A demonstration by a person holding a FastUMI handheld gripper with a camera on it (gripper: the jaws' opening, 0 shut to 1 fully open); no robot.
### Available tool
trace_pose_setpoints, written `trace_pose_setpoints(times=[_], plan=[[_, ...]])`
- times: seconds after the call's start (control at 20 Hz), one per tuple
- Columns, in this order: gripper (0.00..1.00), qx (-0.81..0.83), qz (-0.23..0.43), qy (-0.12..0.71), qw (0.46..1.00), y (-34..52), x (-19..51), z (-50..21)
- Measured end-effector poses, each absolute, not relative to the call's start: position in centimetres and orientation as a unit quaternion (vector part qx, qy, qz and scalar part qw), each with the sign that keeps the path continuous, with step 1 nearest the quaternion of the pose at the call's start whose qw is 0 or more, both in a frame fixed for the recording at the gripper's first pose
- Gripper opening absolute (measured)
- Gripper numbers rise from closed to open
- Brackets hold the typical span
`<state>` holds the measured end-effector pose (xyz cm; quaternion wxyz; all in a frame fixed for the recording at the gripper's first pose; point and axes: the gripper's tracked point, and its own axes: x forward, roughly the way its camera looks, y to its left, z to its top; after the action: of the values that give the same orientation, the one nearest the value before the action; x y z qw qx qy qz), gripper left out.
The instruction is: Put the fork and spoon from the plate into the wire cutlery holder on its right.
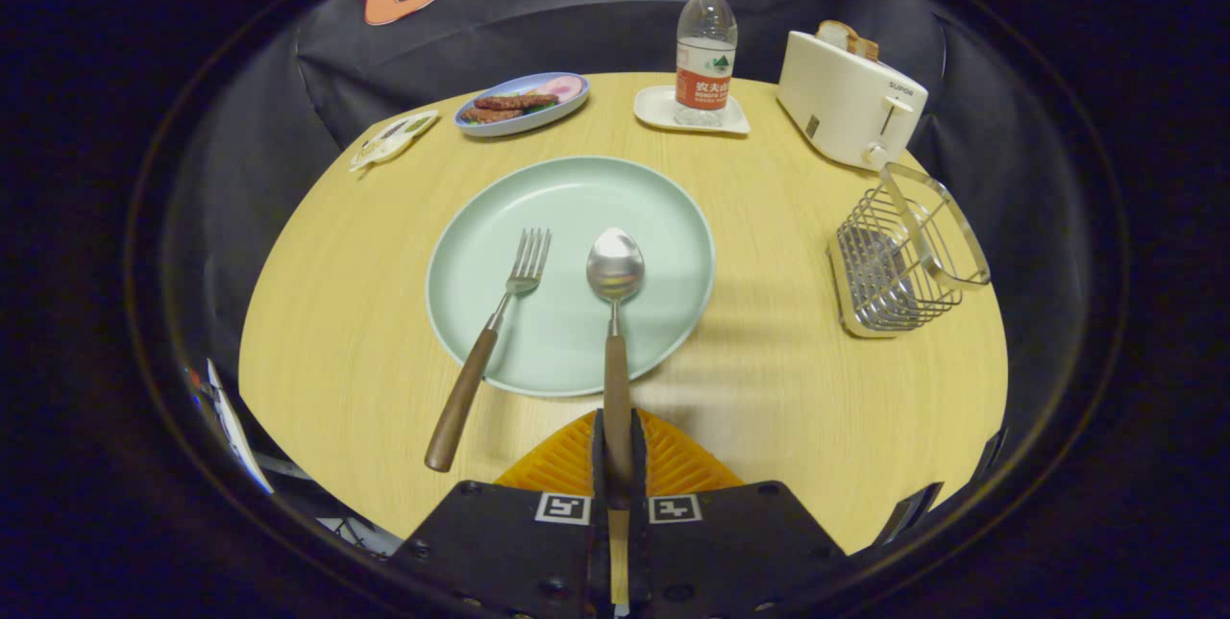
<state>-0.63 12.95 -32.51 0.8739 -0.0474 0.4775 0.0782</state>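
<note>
A pale green plate lies in the middle of the wooden table. A spoon with a wooden handle rests its bowl on the plate, and its handle runs back between my fingers. My gripper is shut on the spoon's handle, both orange fingers pressing its sides. A fork with a wooden handle lies to the left of the spoon, tines on the plate, handle sticking out over the table. The wire cutlery holder stands to the right of the plate, with nothing in it that I can see.
A white toaster with bread stands behind the holder. A water bottle on a small white tray stands beyond the plate. To the far left sit a blue dish of food and a small packet.
</note>
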Motion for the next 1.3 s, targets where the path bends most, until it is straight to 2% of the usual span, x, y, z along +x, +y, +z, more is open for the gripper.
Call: trace_pose_setpoints(times=[0.1, 0.35, 0.75, 0.95, 1.3], plan=[[0.01, -0.032, 0.083, 0.476, 0.875, 12.9, -0.6, -31.3], [0.0, 0.011, 0.077, 0.477, 0.875, 11.0, -0.5, -26.3], [0.01, 0.021, 0.018, 0.466, 0.884, 0.3, 0.7, -16.6], [0.0, 0.015, -0.002, 0.496, 0.868, -3.2, 0.4, -17.0], [0.01, 0.068, -0.011, 0.548, 0.833, -4.4, 0.6, -19.9]])
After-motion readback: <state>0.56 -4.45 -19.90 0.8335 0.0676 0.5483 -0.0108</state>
